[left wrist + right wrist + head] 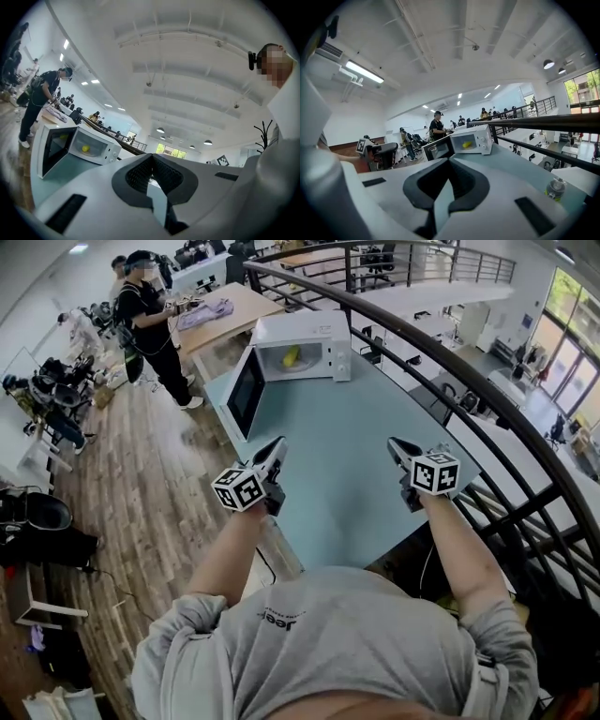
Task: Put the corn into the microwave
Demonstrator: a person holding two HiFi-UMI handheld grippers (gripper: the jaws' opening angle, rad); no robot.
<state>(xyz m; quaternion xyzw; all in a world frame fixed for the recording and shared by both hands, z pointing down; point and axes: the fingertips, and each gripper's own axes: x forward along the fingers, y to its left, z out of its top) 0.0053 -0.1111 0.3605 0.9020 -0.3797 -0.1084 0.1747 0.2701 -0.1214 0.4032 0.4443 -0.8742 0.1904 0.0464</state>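
The white microwave [305, 345] stands at the far end of the pale blue table [347, 474], its door [246, 390] swung open to the left. The yellow corn [291, 356] lies inside the cavity; it also shows in the left gripper view as corn [86, 149] and in the right gripper view as corn [467, 145]. My left gripper [278, 443] and right gripper [394, 444] hover side by side over the near part of the table, well short of the microwave. Both point towards it. Each is shut with nothing between its jaws: left gripper [151, 158], right gripper [449, 161].
A black railing [441, 362] curves along the table's right side. A person [150, 324] stands at a wooden table on the far left. A small bottle [555, 187] stands at the table's right edge. Bags and gear lie on the wooden floor [141, 502] at left.
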